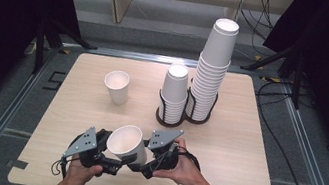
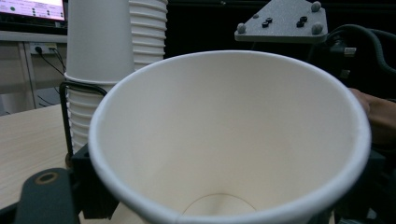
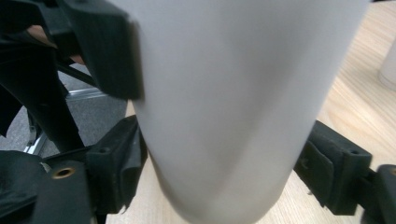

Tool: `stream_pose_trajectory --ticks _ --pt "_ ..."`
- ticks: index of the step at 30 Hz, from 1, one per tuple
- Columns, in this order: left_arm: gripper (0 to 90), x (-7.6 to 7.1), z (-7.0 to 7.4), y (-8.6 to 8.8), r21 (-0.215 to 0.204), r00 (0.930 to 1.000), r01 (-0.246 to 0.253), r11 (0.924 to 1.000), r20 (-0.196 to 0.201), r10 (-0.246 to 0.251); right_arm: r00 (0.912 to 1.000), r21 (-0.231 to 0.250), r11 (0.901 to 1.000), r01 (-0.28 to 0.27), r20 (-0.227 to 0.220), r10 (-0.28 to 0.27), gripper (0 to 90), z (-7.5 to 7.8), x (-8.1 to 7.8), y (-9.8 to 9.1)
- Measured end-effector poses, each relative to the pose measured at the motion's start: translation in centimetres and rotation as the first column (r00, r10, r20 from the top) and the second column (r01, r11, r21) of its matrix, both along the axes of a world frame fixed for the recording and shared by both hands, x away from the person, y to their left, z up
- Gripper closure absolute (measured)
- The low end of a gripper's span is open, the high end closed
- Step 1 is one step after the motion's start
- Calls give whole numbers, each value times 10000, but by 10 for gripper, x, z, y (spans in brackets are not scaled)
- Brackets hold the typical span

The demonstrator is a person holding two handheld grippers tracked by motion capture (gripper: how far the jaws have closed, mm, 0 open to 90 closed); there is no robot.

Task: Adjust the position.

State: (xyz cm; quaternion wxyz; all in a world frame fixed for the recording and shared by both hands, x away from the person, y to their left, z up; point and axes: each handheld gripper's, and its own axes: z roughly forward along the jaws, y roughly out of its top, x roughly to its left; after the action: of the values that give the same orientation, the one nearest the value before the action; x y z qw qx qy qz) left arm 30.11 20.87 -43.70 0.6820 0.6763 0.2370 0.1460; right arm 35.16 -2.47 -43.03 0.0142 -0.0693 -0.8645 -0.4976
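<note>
Table [image 1: 239,150] first: a pale wooden top with rounded corners, and toward its far middle a black wire cup holder [image 1: 184,113] with two bays. The right bay carries the tall stack of paper cups [image 1: 213,70], which leans slightly; the left bay carries the shorter stack [image 1: 174,93], the two touching at the holder. Well to the left of them a single paper cup [image 1: 117,86] stands upright and alone. At the near edge the person's hands bring both tools together around the held cup [image 1: 127,143], which is tilted with its mouth turned up and toward the left side. The left gripper [image 1: 103,156] sits at the cup's lower wall, and its own view looks straight into the open mouth [image 2: 224,140], a black pad at the lower left against the outside; whether that jaw pair is truly clamped I cannot tell. The right gripper [image 1: 150,163] has the cup's body [image 3: 233,107] squarely between its black pads [image 3: 114,172], one on each side and both touching the paper, so it looks closed on the cup. The risk, as I judge it, lies in two tools bearing on one thin paper wall: squeeze too hard or pull apart unevenly and the cup may crumple or slip, and a wide swing toward the leaning tall stack could topple it
</note>
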Motion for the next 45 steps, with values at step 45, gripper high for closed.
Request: stream_pose_trajectory --ticks 45 --pt "159 41 -12 52 1438 9192 -3914 9089 140 3936 9500 -904 9459 3117 82 -3123 192 -18 9 -79"
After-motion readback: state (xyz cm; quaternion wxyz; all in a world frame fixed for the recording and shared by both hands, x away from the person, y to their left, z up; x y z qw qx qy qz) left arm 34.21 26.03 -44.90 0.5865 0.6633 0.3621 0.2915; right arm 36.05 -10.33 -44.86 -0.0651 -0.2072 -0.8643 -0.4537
